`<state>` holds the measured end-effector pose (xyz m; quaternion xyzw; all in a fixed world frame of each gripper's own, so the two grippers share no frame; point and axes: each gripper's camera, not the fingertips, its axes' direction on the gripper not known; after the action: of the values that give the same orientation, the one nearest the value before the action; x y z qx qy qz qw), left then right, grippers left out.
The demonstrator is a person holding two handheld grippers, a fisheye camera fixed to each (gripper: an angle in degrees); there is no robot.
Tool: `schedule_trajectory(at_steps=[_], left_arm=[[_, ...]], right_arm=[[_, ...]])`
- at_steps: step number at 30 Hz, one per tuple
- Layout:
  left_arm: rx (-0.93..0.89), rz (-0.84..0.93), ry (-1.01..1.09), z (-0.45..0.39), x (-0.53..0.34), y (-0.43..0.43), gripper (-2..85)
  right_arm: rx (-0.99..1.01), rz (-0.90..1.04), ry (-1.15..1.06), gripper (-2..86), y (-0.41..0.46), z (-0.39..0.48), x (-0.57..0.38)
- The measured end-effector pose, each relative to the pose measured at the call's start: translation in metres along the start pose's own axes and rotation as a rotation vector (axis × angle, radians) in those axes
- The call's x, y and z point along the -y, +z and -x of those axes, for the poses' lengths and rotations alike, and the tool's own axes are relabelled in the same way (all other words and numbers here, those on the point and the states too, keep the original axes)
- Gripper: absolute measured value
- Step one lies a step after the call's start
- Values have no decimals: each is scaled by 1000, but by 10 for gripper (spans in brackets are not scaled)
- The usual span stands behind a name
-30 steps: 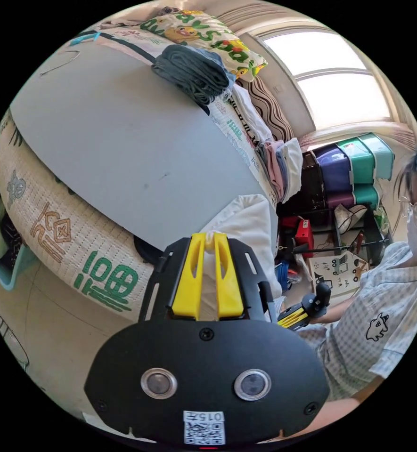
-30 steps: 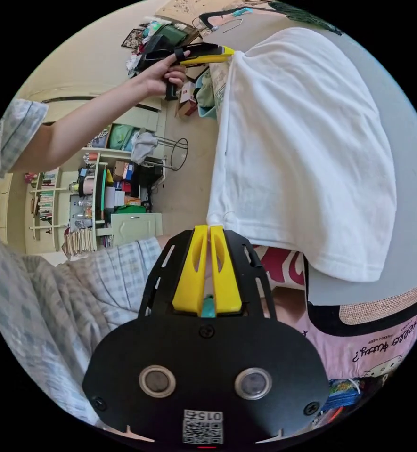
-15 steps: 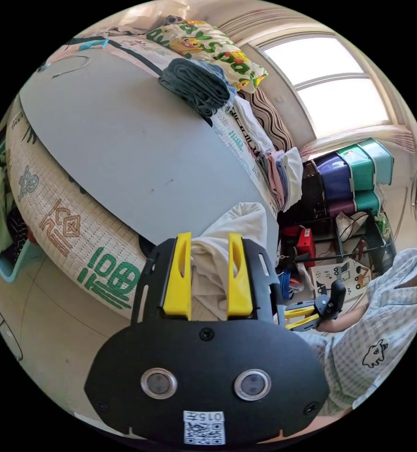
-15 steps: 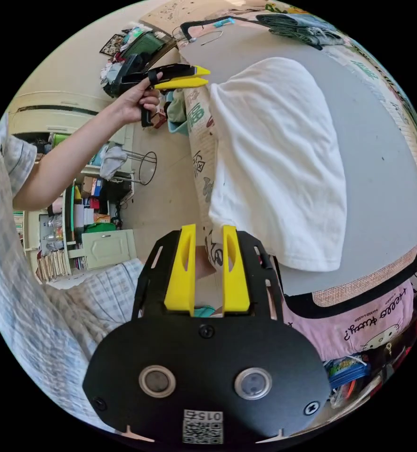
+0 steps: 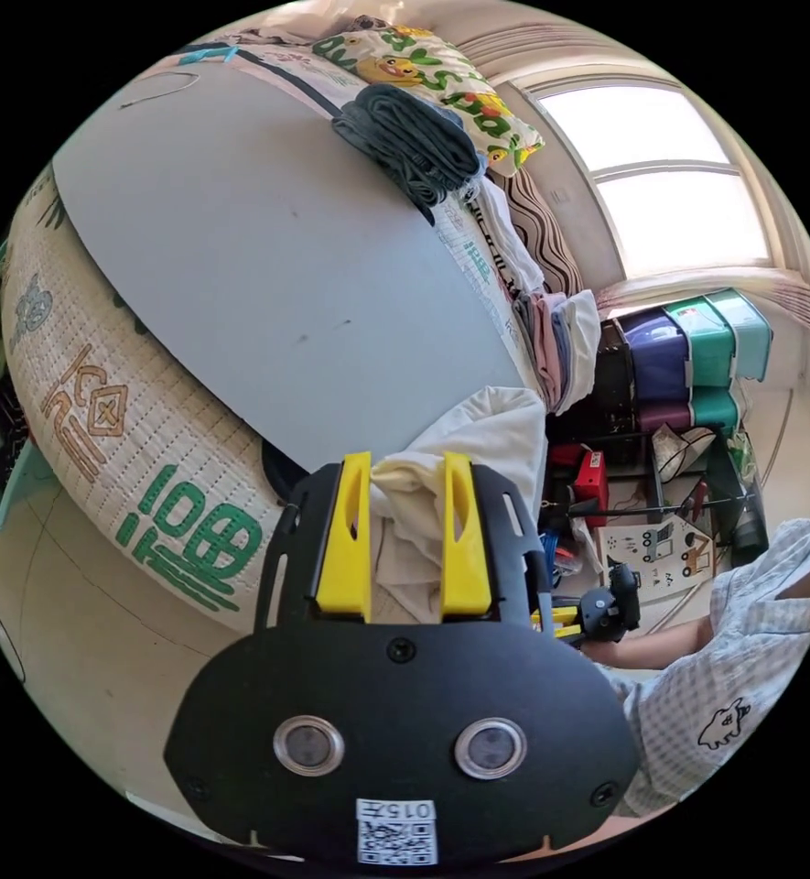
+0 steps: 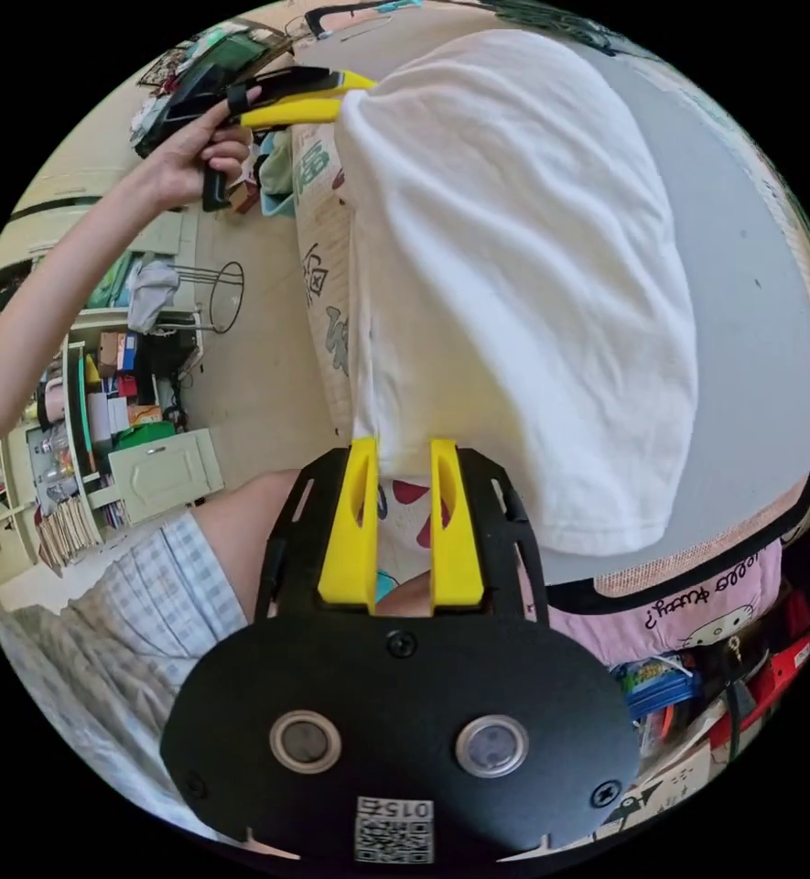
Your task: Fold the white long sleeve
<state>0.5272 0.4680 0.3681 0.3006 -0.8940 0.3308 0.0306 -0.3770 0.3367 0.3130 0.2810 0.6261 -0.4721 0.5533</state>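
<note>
In the right gripper view, the right gripper (image 6: pixel 401 467) is sitting at the lower centre with its yellow jaws parted and nothing pinched, the near corner of the white long sleeve shirt (image 6: pixel 523 275) lying just past the tips. The shirt is spreading up the middle of the frame, draped over the grey board (image 6: pixel 771 302) and hanging off its near edge. At the upper left, the left gripper (image 6: pixel 331 99) is meeting the shirt's far corner in the person's hand (image 6: pixel 189 156).

In the left gripper view, the left gripper (image 5: pixel 406 476) is standing wide at the lower centre, with a bunch of the white long sleeve shirt (image 5: pixel 487 430) lying loose between the jaws, not clamped. The right gripper (image 5: pixel 558 621) is showing at the lower right, and a dark folded garment (image 5: pixel 414 142) is resting at the upper centre on the board's far side.

Judging from this, both corners need a fresh grip. Each claw should be closing on a single hem edge rather than a bunched wad, so the next fold lands flat and square on the board.
</note>
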Motion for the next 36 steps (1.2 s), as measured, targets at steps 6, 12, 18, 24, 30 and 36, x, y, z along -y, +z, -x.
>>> schedule_trajectory(at_steps=[6,12,18,24,30,36], left_arm=[[-12,50,64,-7,2,-15,54],[78,25,140,-37,-15,-56,23],[277,51,84,-28,-40,-52,20],[305,20,24,-21,-45,-41,48],[134,-122,-117,-2,-79,-97,102],[-125,-206,-215,13,-131,-94,171]], right_arm=[[23,8,25,9,19,-4,-2],[46,31,-146,-3,21,22,-20],[43,132,-128,-3,83,-7,5],[154,185,-120,5,96,-45,23],[287,71,-200,73,17,-96,14],[298,-259,-112,139,-79,-215,74]])
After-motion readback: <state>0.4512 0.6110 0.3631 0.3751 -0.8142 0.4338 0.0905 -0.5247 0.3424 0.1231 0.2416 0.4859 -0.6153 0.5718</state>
